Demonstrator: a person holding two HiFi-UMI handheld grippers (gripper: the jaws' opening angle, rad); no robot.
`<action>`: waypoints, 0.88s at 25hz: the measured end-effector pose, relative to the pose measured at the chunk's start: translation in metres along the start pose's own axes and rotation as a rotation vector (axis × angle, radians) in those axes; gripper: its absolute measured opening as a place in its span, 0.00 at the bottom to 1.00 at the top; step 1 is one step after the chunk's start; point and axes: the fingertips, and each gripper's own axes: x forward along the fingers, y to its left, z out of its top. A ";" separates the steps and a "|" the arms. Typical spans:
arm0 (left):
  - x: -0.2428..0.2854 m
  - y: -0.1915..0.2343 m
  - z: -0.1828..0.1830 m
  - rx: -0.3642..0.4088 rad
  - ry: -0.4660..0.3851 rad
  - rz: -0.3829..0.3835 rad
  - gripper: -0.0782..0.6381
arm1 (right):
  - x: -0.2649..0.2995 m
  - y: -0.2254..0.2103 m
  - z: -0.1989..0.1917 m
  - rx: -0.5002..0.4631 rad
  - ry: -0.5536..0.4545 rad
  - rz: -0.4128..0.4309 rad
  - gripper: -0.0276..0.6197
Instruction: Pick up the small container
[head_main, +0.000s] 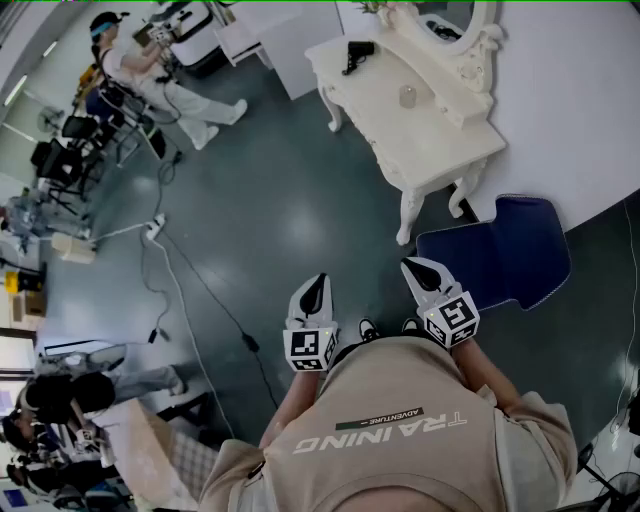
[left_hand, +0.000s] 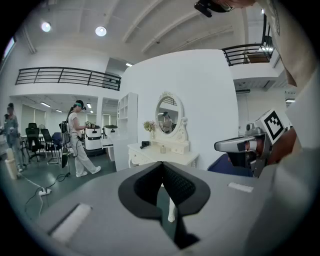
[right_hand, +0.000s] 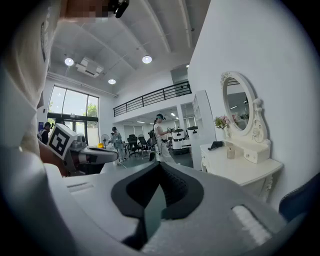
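Left tongs (head_main: 318, 282) and right tongs (head_main: 412, 266) pressed together, open floor (head_main: 300, 200) before dressing table (head_main: 430, 140)

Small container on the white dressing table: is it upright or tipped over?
Upright: the container stands on its base on the table, taller than wide in the right gripper view, with nothing touching it.

Head camera looks down; all views share dresser (head_main: 432, 140).
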 end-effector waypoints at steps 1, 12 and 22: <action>0.004 0.002 -0.001 0.000 -0.011 -0.002 0.13 | 0.004 -0.004 -0.001 -0.008 -0.002 -0.003 0.05; 0.015 0.034 -0.016 0.028 -0.033 -0.017 0.13 | 0.032 -0.005 -0.013 -0.023 0.021 -0.061 0.05; 0.035 0.052 -0.035 -0.083 -0.016 -0.080 0.13 | 0.039 -0.010 -0.016 -0.042 0.074 -0.139 0.05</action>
